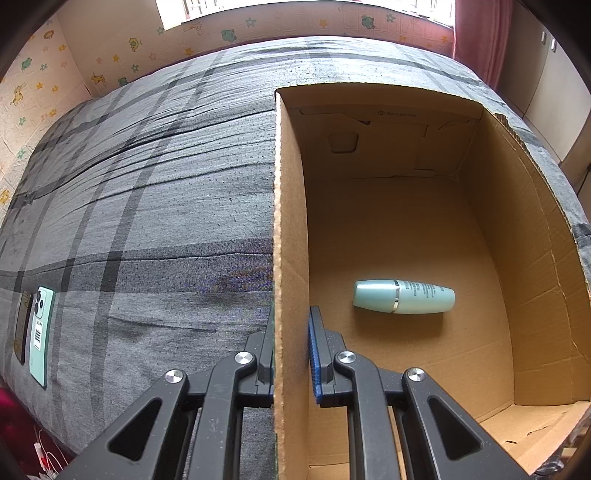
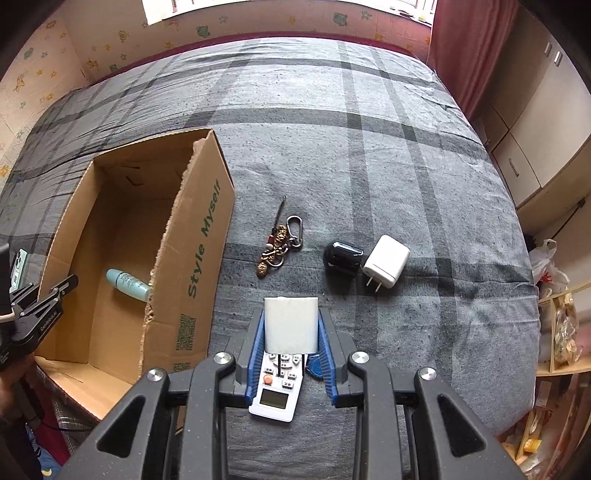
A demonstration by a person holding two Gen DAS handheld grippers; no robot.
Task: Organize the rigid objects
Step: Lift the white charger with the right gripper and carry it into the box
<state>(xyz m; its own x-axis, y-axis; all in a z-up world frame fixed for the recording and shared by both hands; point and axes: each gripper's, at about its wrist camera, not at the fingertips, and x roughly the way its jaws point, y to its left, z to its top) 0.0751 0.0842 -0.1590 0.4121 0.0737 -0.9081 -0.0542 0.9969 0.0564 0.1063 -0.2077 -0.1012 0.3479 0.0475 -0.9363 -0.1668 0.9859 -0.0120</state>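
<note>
I am pinching the box wall (image 1: 291, 258) with the left claw (image 1: 291, 354); the right claw (image 2: 291, 328) is gripping a white block (image 2: 291, 323). One bottle (image 2: 127, 284) boxed; keychain (image 2: 279, 240), charger (image 2: 386, 262), remote (image 2: 279, 384) remaining.

A bed (image 2: 369, 155) in a grey plaid cover is filling the room. Daylight is coming through a window (image 2: 177, 9) above cartoon-animal wallpaper (image 1: 122, 48). A dark pink curtain (image 2: 469, 48) is hanging beside pale cupboards (image 2: 535, 122).

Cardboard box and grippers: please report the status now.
Left gripper shut on box wall. Right gripper shut on remote. Bottle in box. Nothing blocking.
</note>
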